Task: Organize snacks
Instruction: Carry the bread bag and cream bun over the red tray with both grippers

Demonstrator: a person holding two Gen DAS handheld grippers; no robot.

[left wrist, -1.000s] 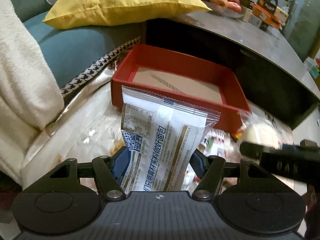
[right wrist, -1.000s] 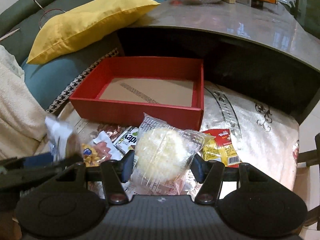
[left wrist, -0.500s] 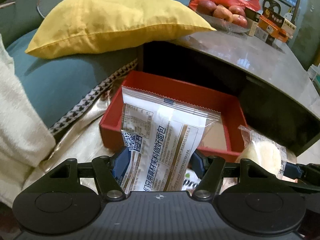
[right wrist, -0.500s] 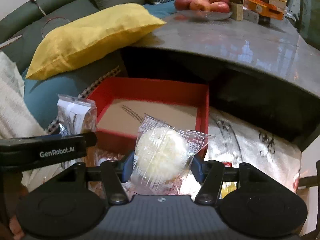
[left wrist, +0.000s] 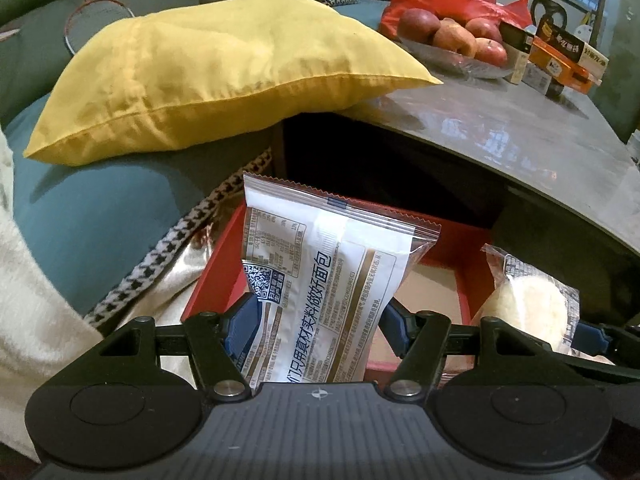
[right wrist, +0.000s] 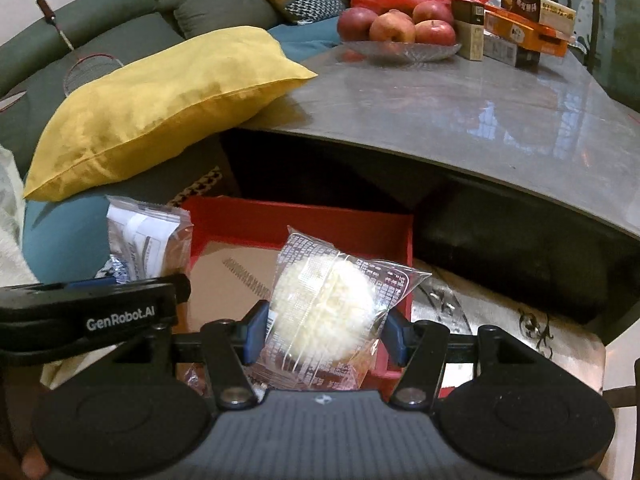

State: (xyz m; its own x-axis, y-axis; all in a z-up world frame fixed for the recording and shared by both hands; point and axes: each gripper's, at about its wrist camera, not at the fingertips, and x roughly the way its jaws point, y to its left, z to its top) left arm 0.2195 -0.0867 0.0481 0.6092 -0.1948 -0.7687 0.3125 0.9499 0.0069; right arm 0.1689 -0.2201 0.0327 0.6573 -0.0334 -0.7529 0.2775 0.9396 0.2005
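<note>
**A:** Left wrist view: what has changed in the last second?

**B:** Both hands have carried their snacks forward. The left tongs (left wrist: 318,316) are partly closed, clamped on a white bread packet (left wrist: 320,280), which now hangs above the near wall of the red box (left wrist: 212,280). A second ago the box lay farther ahead.

**A:** And the other hand?

**B:** The right tongs (right wrist: 322,330) grip a clear wrapper holding a pale round cake (right wrist: 328,312), also partly closed. It now sits over the box's near right corner.

**A:** What does that mean for the tidying?

**B:** Probably both snacks are nearly in place to be dropped; neither is inside yet. The box floor looks bare.
</note>
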